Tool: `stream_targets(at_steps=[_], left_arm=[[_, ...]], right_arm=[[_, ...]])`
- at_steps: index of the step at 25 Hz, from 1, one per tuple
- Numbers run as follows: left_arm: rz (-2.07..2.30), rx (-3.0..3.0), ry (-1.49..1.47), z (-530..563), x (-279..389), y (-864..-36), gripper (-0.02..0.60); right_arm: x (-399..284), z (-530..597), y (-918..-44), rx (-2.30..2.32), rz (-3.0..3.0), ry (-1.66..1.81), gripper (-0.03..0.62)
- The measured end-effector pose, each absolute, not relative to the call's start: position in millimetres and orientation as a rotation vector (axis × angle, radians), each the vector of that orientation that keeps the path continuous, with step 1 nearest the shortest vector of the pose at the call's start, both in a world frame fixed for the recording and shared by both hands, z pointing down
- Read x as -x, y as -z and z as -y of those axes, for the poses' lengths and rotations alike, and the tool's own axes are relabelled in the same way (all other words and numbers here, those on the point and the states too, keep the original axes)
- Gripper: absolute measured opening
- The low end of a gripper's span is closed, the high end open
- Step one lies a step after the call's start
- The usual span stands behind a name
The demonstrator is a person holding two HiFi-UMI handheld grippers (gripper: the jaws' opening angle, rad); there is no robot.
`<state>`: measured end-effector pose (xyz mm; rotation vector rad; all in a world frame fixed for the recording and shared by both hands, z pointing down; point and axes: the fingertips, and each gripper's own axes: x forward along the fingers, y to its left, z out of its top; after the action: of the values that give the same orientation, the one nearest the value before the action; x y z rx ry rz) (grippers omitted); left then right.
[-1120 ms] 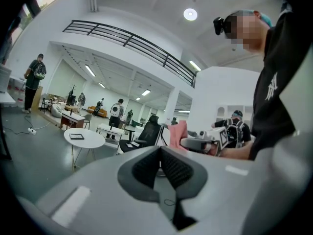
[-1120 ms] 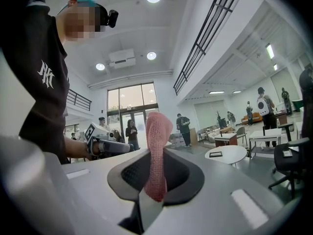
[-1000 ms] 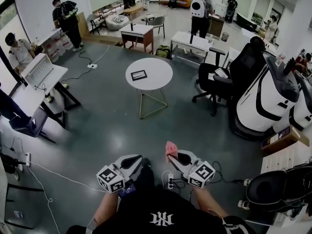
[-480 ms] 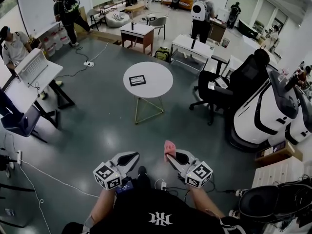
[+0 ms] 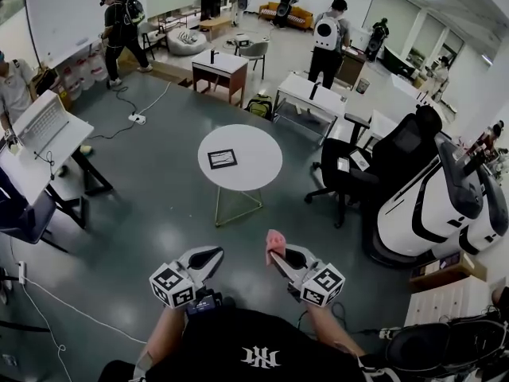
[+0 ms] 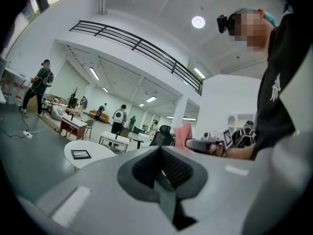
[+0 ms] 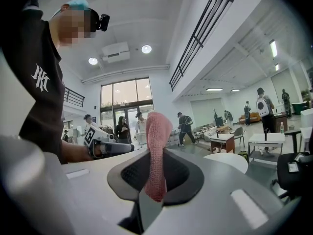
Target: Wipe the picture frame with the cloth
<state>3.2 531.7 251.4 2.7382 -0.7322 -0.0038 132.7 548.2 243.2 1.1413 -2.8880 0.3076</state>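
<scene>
Sticking lengthwise out of right gripper (image 7: 155,182), cloth (image 7: 156,141); frame (image 5: 223,159) apparently lies flat.

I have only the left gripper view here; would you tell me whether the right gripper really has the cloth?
Observer: Yes. In its own view the right gripper is shut on the cloth, which stands up from between the jaws.
Operator: Thank you. Is the table within reach?
Observer: Probably not. In the head view the table stands well ahead of the left gripper, with floor between them.
Operator: Is anything on it besides the frame?
Observer: From above, only the frame shows on it, lying flat, left of centre.
</scene>
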Motion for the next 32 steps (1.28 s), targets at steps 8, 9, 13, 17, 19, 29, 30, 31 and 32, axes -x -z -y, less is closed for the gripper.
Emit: stream_targets(at_steps=[8, 9, 13, 17, 19, 29, 30, 31, 32], left_arm=[[0.702, -2.727, 0.013, -453.0, 11.3, -269.4, 0.003], [0.702, -2.720, 0.019, -444.9, 13.0, -270.7, 0.003], [0.695, -2.717, 0.020, -414.0, 15.8, -274.0, 0.003], [0.747, -2.694, 0.013, -374.6, 17.1, -284.9, 0.003], [0.780, -2.671, 0.004, -351.8, 16.2, -289.1, 0.003], [0.937, -2.621, -0.035, -230.9, -13.6, -270.3, 0.003], [0.952, -2.620, -0.033, -218.6, -16.5, -268.3, 0.003], [0.967, -2.618, -0.033, -206.5, -19.9, -267.0, 0.003], [0.982, -2.617, -0.034, -194.6, -24.0, -266.4, 0.003]], right_arm=[[-115.9, -471.8, -252.9, -1.152, 2.880, -0.305, 0.041], [-115.8, -464.4, -254.9, -1.152, 2.875, -0.315, 0.041], [-113.8, -433.8, -264.9, -1.144, 2.859, -0.353, 0.041], [-109.2, -392.9, -278.8, -1.072, 2.884, -0.378, 0.042], [-110.2, -367.0, -282.7, -1.036, 2.902, -0.394, 0.041], [-139.4, -221.4, -265.9, -0.847, 2.986, -0.408, 0.043], [-143.5, -208.1, -264.5, -0.834, 2.991, -0.407, 0.041], [-148.2, -195.4, -263.5, -0.820, 2.996, -0.404, 0.041], [-153.7, -183.2, -262.7, -0.808, 2.999, -0.399, 0.042]])
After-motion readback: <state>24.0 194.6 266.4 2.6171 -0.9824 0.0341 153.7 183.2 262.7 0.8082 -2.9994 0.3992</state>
